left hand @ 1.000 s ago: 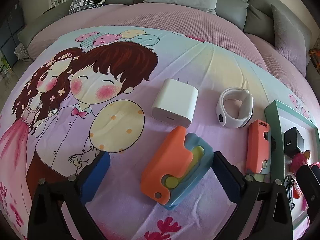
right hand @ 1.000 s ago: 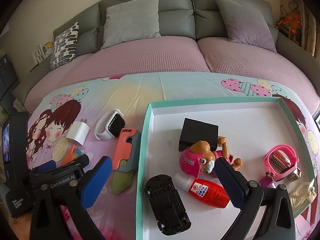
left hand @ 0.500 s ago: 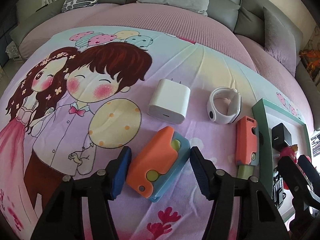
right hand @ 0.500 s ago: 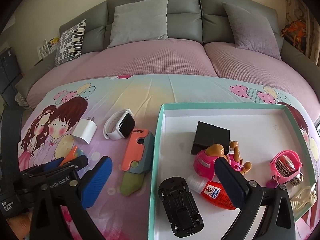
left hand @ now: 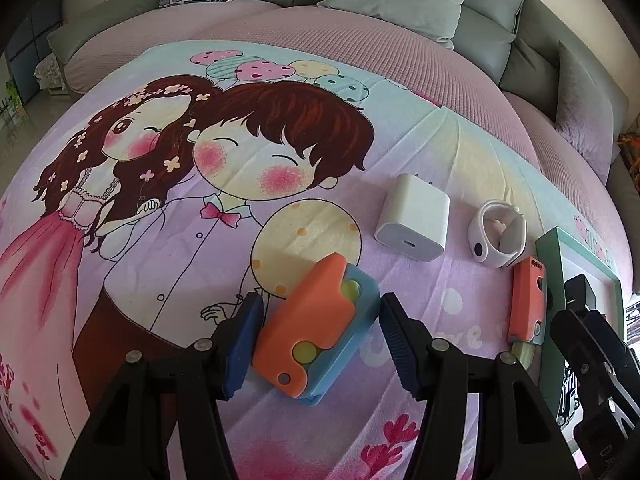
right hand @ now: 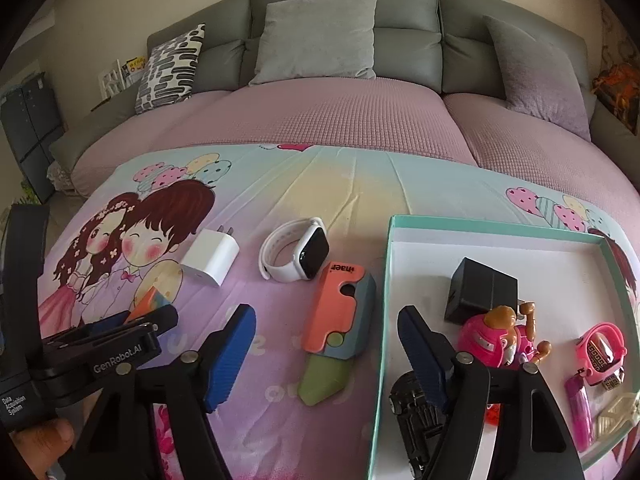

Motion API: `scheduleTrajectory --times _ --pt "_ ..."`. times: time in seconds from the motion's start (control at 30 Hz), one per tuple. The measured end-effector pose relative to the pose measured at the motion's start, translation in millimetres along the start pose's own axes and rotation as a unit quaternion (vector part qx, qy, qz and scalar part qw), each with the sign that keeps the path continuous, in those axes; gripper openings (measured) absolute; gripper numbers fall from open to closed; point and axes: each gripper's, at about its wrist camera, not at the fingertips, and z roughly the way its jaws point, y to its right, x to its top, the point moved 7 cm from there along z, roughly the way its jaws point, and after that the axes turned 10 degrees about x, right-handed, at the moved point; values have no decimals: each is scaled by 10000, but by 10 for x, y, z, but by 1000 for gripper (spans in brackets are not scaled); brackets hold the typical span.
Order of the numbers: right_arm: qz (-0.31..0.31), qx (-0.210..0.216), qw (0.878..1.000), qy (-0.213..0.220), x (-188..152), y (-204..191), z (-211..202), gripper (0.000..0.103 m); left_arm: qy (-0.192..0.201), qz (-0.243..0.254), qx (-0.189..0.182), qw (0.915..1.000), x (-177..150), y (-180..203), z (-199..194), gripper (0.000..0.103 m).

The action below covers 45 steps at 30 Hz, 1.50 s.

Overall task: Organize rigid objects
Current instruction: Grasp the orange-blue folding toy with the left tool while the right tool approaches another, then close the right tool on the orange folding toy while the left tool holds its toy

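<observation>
An orange-and-blue block toy point(left hand: 318, 328) sits between the fingers of my left gripper point(left hand: 320, 340); both pads press its sides. It peeks out in the right wrist view point(right hand: 152, 302). A white charger point(left hand: 414, 218), a white smartwatch point(left hand: 498, 232) and an orange-grey folding toy knife point(left hand: 528, 300) lie on the cartoon sheet. My right gripper point(right hand: 326, 356) is open and empty, above the knife point(right hand: 340, 320) and the left wall of the teal tray point(right hand: 386, 300).
The tray holds a black cube point(right hand: 478, 290), a pink pup figure point(right hand: 494, 336), a black toy car point(right hand: 416, 412), a pink toy watch point(right hand: 602, 346) and other small items. The grey sofa back and cushions point(right hand: 316, 36) stand behind.
My left gripper has closed from wide open onto the orange-and-blue block. My right gripper has shifted left, from over the tray's inside to over the knife and tray wall.
</observation>
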Motion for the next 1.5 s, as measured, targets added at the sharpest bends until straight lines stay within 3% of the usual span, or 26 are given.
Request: scheduleTrajectory --times 0.73,0.9,1.0,1.17,1.5 --pt "-94 -586 9968 -535 -71 -91 456 73 -56 -195 -216 9996 -15 -162 4 62" --pt "-14 -472 9974 -550 -74 -110 496 73 -63 -205 -232 9995 -21 -162 2 62" --pt "53 -383 9979 -524 -68 -127 468 68 -57 -187 -213 9996 -20 -162 3 62" --pt "162 -419 9974 -559 -91 -79 478 47 -69 -102 -163 9998 -24 -150 6 62" --pt "278 -454 9974 -486 -87 -38 498 50 -138 92 -113 9998 -38 -146 -5 62"
